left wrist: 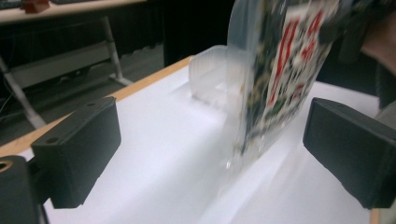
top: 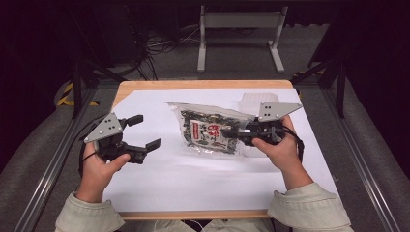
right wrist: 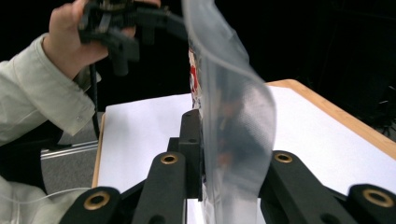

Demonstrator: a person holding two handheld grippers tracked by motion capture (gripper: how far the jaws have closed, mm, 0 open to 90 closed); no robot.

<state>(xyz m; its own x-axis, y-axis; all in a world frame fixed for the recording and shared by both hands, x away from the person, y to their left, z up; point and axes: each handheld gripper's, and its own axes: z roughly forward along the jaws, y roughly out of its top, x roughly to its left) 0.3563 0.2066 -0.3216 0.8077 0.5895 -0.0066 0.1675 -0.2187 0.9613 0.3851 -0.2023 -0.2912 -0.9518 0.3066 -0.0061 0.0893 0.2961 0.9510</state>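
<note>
Dark room all around, with a metal stand [top: 240, 36] on the floor behind a wooden table [top: 145, 85] that has a big white sheet [top: 193, 179] spread on it. On the sheet is a clear plastic bag [top: 209, 130] with a green, red and white snack pack inside. The right gripper [top: 232, 133] has its jaws pinched tight on the right edge of the bag, and in the right gripper view the clear plastic stands up between them. It looks like the right hand [top: 280, 150] is holding the bag up off the sheet on that side, so the bag does not slip and the other hand can work on it. The left gripper [top: 145, 131] is off to the left of the bag, not touching it, and its jaws are wide open with nothing between them. In the left gripper view the bag [left wrist: 280, 79] hangs ahead of the two black jaws, so I think this gripper is set to come in and grab the near edge. A see-through plastic tub [top: 260, 98] sits at the back of the sheet, just behind the bag. Maybe the pack is meant to go in there, but I cannot tell for sure.
</note>
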